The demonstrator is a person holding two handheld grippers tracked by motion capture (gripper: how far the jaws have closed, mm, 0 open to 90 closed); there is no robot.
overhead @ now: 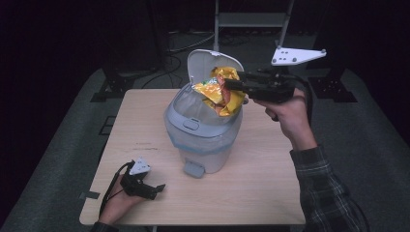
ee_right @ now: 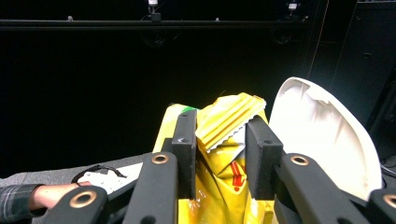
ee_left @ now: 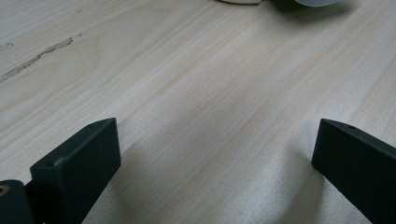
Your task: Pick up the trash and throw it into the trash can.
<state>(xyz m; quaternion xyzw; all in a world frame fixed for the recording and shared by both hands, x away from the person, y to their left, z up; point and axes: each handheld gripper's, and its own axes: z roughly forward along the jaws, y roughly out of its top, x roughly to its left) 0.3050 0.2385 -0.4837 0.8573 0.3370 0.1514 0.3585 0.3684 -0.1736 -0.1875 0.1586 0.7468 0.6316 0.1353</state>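
Yellow snack wrapper (overhead: pixel 221 92) pinched by right gripper (overhead: pixel 232 82) above open pedal bin (overhead: pixel 203 130), not yet dropped; left gripper (overhead: pixel 157 188) agape, idle.

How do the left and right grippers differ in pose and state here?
The left gripper rests low on the table, jaws wide apart with nothing between them; the right gripper is raised over the bin, jaws closed on the yellow snack bag. Both are hand-held, with black jaws.
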